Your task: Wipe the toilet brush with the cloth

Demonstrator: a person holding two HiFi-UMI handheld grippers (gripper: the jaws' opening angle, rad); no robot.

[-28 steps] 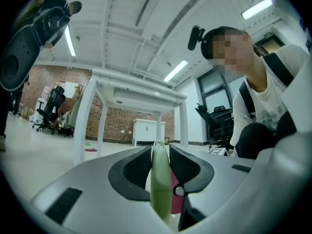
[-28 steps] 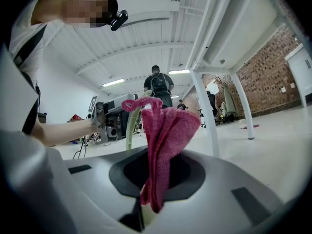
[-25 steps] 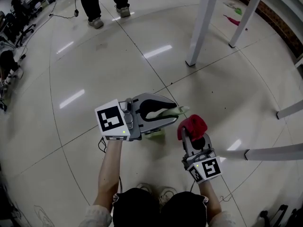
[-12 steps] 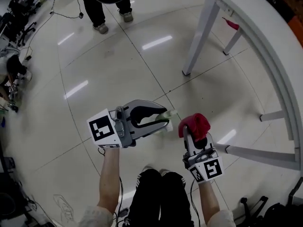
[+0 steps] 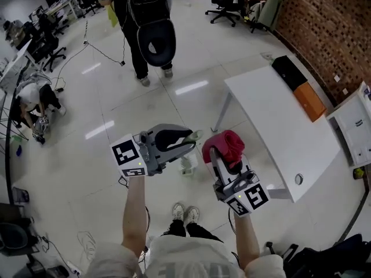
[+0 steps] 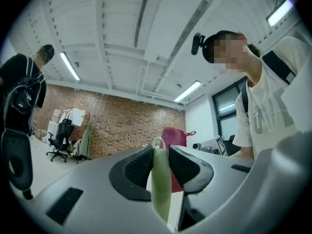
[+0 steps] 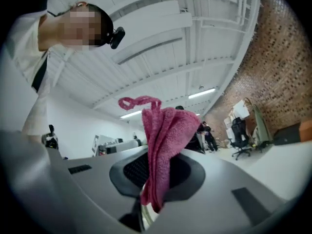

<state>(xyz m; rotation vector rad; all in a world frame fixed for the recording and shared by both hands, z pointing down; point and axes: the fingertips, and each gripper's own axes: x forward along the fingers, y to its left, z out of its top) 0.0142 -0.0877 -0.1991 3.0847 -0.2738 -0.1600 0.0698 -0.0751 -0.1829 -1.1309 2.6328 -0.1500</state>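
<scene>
Left gripper (image 5: 193,138) with brush (image 5: 188,164) and right gripper (image 5: 225,158) with cloth (image 5: 222,145) have risen from floor level to above the bench (image 5: 272,126).

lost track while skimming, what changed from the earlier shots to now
Both grippers rose as the person stood up: the floor dropped away and the white table now shows from above. Nothing taken or released: the left gripper still clamps the toilet brush handle, the right gripper still clamps the red cloth.

A glossy, pale tiled floor (image 5: 87,149) carries a white table (image 5: 272,126) at the right. At the table's far end a black box (image 5: 288,71) lies just beside an orange box (image 5: 310,101). Farther off, office chairs (image 5: 223,2) and a loose cable (image 5: 104,52) rest on the floor, where a person (image 5: 145,22) stands.
</scene>
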